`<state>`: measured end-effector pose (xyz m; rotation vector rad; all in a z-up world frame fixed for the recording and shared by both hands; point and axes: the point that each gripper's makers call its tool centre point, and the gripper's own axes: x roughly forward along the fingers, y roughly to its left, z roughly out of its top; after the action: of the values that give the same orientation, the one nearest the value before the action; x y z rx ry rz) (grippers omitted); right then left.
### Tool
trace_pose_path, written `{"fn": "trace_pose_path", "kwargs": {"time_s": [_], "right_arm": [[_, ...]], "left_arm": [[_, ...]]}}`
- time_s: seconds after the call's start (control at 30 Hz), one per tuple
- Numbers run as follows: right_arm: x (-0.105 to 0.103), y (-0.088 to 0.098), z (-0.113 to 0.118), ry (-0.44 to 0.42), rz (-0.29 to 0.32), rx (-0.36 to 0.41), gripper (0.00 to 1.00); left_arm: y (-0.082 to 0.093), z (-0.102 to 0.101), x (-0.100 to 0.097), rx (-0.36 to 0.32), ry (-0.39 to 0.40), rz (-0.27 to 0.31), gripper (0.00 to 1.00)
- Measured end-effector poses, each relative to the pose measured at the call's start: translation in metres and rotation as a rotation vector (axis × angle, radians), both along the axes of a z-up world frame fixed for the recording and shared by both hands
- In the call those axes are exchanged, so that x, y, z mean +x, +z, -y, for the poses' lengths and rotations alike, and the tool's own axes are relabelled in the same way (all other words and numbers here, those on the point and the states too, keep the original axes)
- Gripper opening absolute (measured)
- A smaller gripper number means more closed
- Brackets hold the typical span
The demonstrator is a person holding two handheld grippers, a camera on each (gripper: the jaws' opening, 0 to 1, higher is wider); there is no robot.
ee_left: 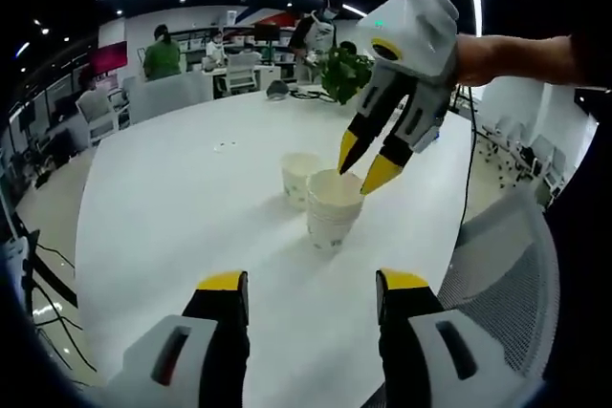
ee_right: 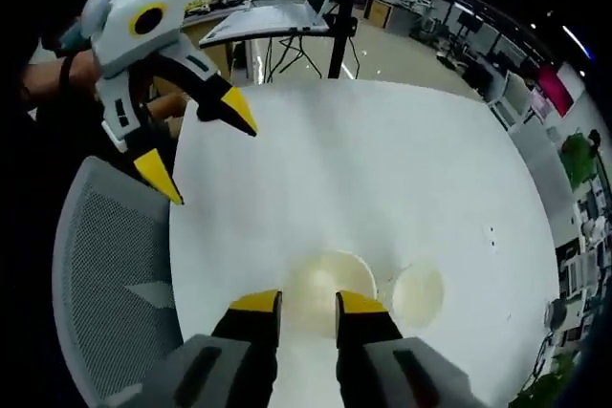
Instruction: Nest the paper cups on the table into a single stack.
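A stack of nested white paper cups point(ee_left: 332, 222) stands upright on the round white table point(ee_left: 172, 226). Just behind it to the left stands a single white cup point(ee_left: 297, 177), close to the stack. My right gripper point(ee_left: 364, 163) comes in from the upper right and hovers right at the stack's rim, its jaws a little apart with nothing clearly held. From above, in the right gripper view, the stack point(ee_right: 308, 284) lies between those jaws point(ee_right: 306, 302) and the single cup point(ee_right: 418, 295) sits beside it. My left gripper point(ee_left: 314, 282) is open and empty, short of the cups; it also appears as the left gripper point(ee_right: 199, 140).
A grey mesh chair point(ee_left: 507, 265) stands at the table's near edge, seen too as the chair point(ee_right: 105, 265). A potted plant point(ee_left: 344, 69) sits at the far edge. Small specks point(ee_left: 225, 145) lie on the table. Desks, chairs and people fill the background.
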<state>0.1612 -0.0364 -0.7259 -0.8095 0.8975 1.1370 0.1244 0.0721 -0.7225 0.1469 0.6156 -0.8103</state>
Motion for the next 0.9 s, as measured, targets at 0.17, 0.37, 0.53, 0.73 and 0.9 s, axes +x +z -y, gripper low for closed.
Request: {"fn": "trace_pose_path", "kwargs": {"time_s": [0.17, 0.37, 0.53, 0.73, 0.9], "right_arm": [[0.003, 0.012, 0.007, -0.031, 0.026, 0.025, 0.25], [0.007, 0.023, 0.023, -0.076, 0.044, 0.050, 0.27], [0.017, 0.026, 0.032, -0.120, 0.056, 0.071, 0.27], [0.031, 0.026, 0.041, -0.147, 0.064, 0.069, 0.27], [0.049, 0.019, 0.049, -0.129, 0.090, 0.039, 0.26]], "left_arm": [[0.008, -0.001, -0.002, 0.000, 0.004, 0.016, 0.53], [0.009, 0.002, -0.005, 0.000, 0.003, 0.022, 0.53], [0.009, 0.004, -0.007, -0.006, 0.003, 0.018, 0.53], [0.007, 0.004, -0.009, -0.006, 0.002, 0.014, 0.53], [0.008, 0.000, -0.009, -0.007, 0.011, 0.015, 0.53]]}}
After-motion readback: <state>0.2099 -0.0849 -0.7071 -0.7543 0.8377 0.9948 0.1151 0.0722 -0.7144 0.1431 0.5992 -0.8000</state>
